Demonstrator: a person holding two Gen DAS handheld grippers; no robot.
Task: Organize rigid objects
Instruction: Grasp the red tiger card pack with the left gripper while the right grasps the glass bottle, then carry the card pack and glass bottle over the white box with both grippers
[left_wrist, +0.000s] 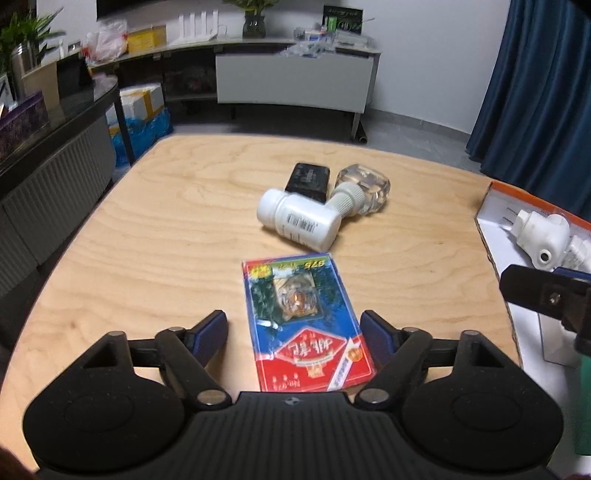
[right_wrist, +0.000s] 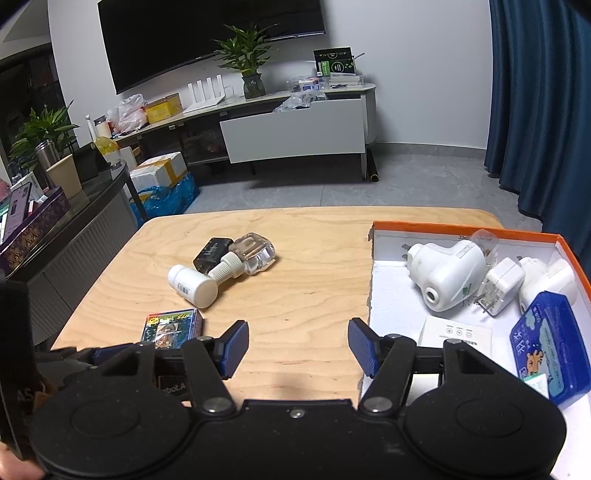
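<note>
My left gripper (left_wrist: 293, 332) is spread wide, and the card pack (left_wrist: 304, 323) lies flat on the table (left_wrist: 166, 229) right between its fingers, gripped by neither. The pack's long axis runs straight away from me, along the fingers, so its two long edges face the pads. The right pad (left_wrist: 373, 336) looks close against the pack's edge; the left one stands clear, with bare wood between. I judge a plain squeeze would catch it across its narrow width, though it lies low and the pads may have to drop to the wood first.

My right gripper (right_wrist: 297, 345) is also spread and empty, hovering over the table's near edge, just beside the box (right_wrist: 461, 230) wall. The box sits to my right, with plugs (right_wrist: 447, 269) and a blue case (right_wrist: 546, 350) inside.

Farther out, a white bottle (left_wrist: 299, 218), a clear bottle (left_wrist: 364, 188) and a black block (left_wrist: 308, 179) lie touching in a cluster. The left gripper is plainly nearer the pack; the right is nearer the box.
</note>
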